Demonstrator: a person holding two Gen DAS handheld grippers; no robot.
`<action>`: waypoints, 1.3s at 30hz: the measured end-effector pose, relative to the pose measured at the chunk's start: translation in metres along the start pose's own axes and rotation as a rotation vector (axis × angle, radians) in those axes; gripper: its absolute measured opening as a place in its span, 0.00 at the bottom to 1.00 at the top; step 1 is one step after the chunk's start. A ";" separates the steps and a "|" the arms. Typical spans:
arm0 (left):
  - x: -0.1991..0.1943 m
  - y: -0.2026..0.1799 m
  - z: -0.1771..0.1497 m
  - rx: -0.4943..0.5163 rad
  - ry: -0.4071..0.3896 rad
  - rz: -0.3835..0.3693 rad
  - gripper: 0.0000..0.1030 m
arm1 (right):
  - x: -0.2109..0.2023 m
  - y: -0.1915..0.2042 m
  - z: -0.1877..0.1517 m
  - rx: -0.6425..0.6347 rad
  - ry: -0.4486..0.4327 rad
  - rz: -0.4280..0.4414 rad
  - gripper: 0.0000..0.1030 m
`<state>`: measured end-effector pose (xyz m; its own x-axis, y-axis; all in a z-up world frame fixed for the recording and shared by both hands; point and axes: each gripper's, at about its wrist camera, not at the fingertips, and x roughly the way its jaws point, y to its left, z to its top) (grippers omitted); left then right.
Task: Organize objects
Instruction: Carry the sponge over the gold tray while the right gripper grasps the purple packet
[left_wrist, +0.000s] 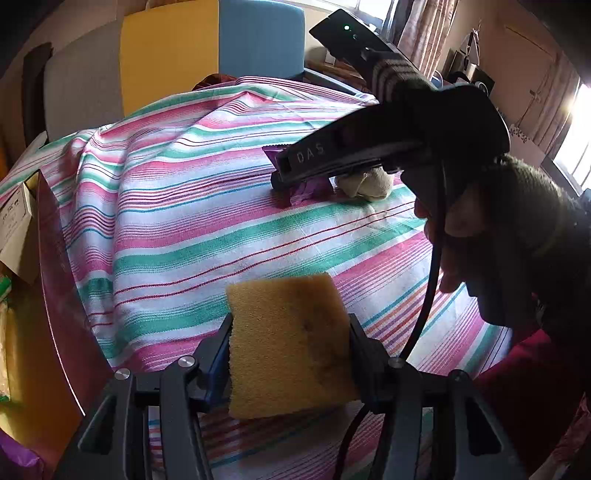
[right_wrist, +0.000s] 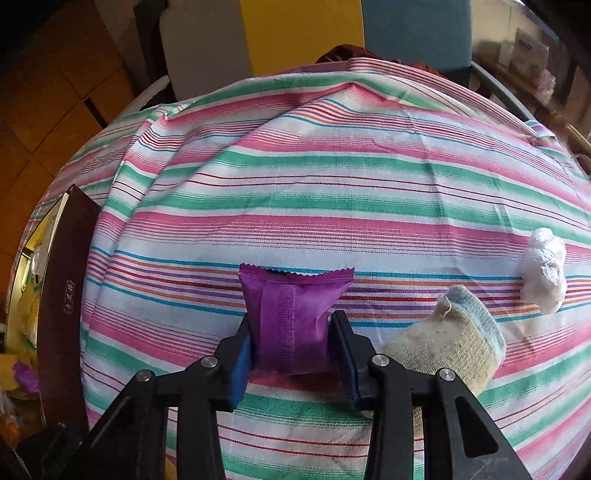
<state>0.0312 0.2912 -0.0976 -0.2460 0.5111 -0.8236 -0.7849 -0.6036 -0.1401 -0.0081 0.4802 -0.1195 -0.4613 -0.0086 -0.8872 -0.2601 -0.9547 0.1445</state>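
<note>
My left gripper (left_wrist: 290, 332) is shut on a yellow sponge (left_wrist: 288, 343) and holds it above the striped tablecloth (left_wrist: 192, 221). My right gripper (right_wrist: 291, 332) is shut on a purple snack packet (right_wrist: 291, 317), low over the cloth (right_wrist: 332, 192). In the left wrist view the right gripper (left_wrist: 291, 177) sits at the far right of the table with the purple packet (left_wrist: 310, 186) under it. A beige rolled sock (right_wrist: 454, 339) lies just right of the right gripper; it also shows in the left wrist view (left_wrist: 365, 184). A crumpled white plastic ball (right_wrist: 545, 269) lies further right.
A dark brown box wall (right_wrist: 66, 302) stands along the table's left edge, also in the left wrist view (left_wrist: 62, 288), with packets inside. Yellow, grey and blue chair backs (left_wrist: 170, 51) stand behind the table. The person's hand and a black cable (left_wrist: 428, 280) are at the right.
</note>
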 end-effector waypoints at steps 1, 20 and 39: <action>-0.001 0.000 0.000 -0.001 0.000 0.002 0.54 | -0.001 0.000 -0.004 -0.012 -0.020 0.003 0.39; -0.126 0.071 -0.002 -0.195 -0.178 0.033 0.52 | 0.002 0.020 -0.006 -0.152 -0.075 -0.054 0.40; -0.147 0.262 -0.077 -0.728 -0.100 0.248 0.54 | 0.002 0.024 -0.008 -0.176 -0.098 -0.077 0.42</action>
<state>-0.0941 0.0105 -0.0558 -0.4432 0.3403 -0.8293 -0.1374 -0.9400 -0.3123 -0.0084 0.4547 -0.1212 -0.5287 0.0870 -0.8443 -0.1496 -0.9887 -0.0082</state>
